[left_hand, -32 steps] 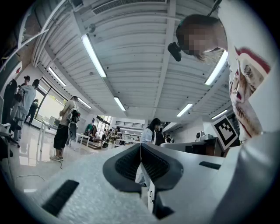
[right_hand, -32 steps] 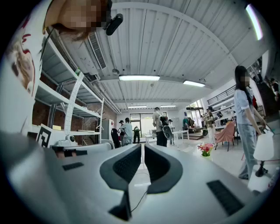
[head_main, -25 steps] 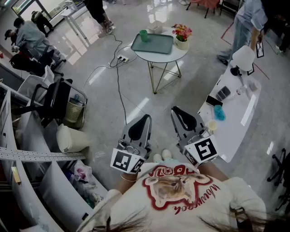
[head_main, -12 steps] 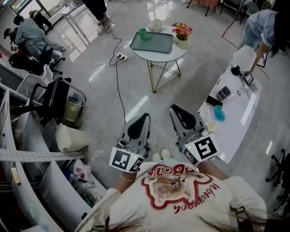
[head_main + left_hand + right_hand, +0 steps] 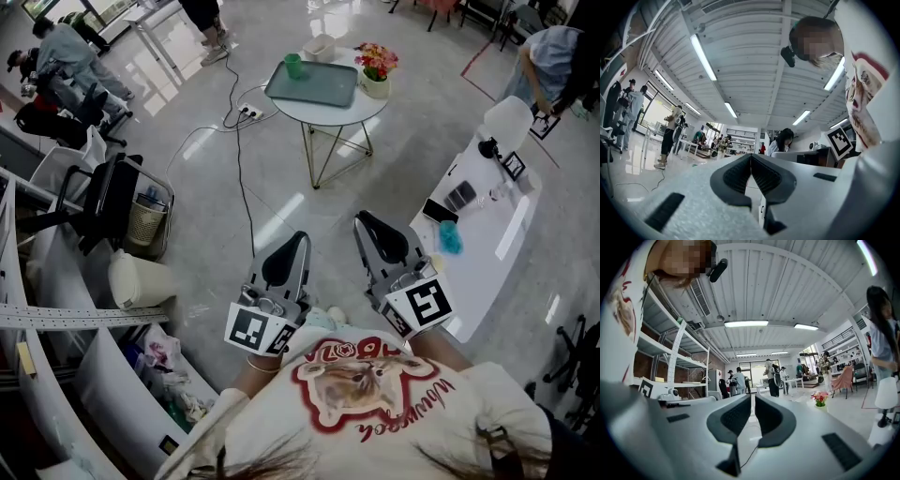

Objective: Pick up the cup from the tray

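Note:
In the head view a small green cup (image 5: 293,65) stands upright on the far left corner of a teal tray (image 5: 319,86), which lies on a round white table (image 5: 367,110) across the floor. My left gripper (image 5: 299,238) and right gripper (image 5: 362,221) are held side by side close to my body, pointing toward that table and far short of it. Both are shut with nothing between the jaws. In the left gripper view the left gripper (image 5: 751,157) shows its pads meeting. The right gripper (image 5: 753,398) in its own view shows only a sliver between its pads.
A flower pot (image 5: 375,71) and a white box (image 5: 321,46) share the table with the tray. A power strip with cables (image 5: 246,111) lies on the floor left of it. A long white desk (image 5: 487,234) runs on the right. A black chair (image 5: 111,195) and shelves (image 5: 56,319) stand on the left.
I have stepped slightly toward the table, carrying both grippers forward, still shut. The person at the far right has shifted further right and bent over.

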Available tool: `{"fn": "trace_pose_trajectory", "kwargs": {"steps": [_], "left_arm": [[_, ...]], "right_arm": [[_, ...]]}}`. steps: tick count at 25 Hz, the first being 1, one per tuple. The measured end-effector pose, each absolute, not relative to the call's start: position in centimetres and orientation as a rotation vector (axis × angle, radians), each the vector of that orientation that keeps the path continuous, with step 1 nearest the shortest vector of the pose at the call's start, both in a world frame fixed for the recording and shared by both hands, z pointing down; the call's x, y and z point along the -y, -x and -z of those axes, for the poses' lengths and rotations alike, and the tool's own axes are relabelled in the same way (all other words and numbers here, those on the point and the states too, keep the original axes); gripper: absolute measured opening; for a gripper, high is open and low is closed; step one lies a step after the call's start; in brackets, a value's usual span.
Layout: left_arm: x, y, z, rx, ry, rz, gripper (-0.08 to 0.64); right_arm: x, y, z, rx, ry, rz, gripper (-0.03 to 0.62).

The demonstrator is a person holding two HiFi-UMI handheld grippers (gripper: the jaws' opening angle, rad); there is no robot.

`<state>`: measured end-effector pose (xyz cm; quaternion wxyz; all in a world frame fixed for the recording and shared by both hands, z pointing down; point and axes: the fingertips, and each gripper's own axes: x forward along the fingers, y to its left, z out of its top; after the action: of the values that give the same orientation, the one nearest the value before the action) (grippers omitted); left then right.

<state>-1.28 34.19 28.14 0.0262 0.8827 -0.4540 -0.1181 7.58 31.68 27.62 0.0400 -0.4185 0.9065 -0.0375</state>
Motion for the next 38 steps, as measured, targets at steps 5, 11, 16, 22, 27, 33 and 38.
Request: {"fn": "trace_pose_trajectory", "kwargs": {"steps": [5,11,16,22,27,33,38], "left_arm": [[-33.6,1.6,-28.4,1.438,-2.708,0.342,0.014],[-31.7,2.5,-28.5,1.473,-2.709,0.335,0.014],[-29.3,3.0,-29.2,1.467,-2.717,0.329,0.015],[-24.6,3.8,-29.9,1.433,-2.726,0.325,0.014],[-19.2,4.9,-29.5,1.411,-2.79,0.272,0.015],[-10.6,7.3,-29.2,1.379,-2.798,0.271,0.015],[-4.6,8.8,-28.6,1.342,-2.825,0.263,0.015]], "right_arm": [[-30.7,-7.4,-28.1,-2.78,1.26,0.151,0.044],[-28.6,-7.1,-27.8,-2.762,1.244,0.153,0.044],[-26.2,-6.9,-28.2,-2.752,1.269,0.163,0.044],[-21.9,-6.4,-28.8,-2.743,1.315,0.163,0.044],[-16.6,-4.4,-28.5,-2.738,1.325,0.155,0.044],[-8.2,-2.0,-27.9,-2.718,1.341,0.152,0.044],[-2.2,-1.0,-27.2,-2.677,1.382,0.148,0.044]]}}
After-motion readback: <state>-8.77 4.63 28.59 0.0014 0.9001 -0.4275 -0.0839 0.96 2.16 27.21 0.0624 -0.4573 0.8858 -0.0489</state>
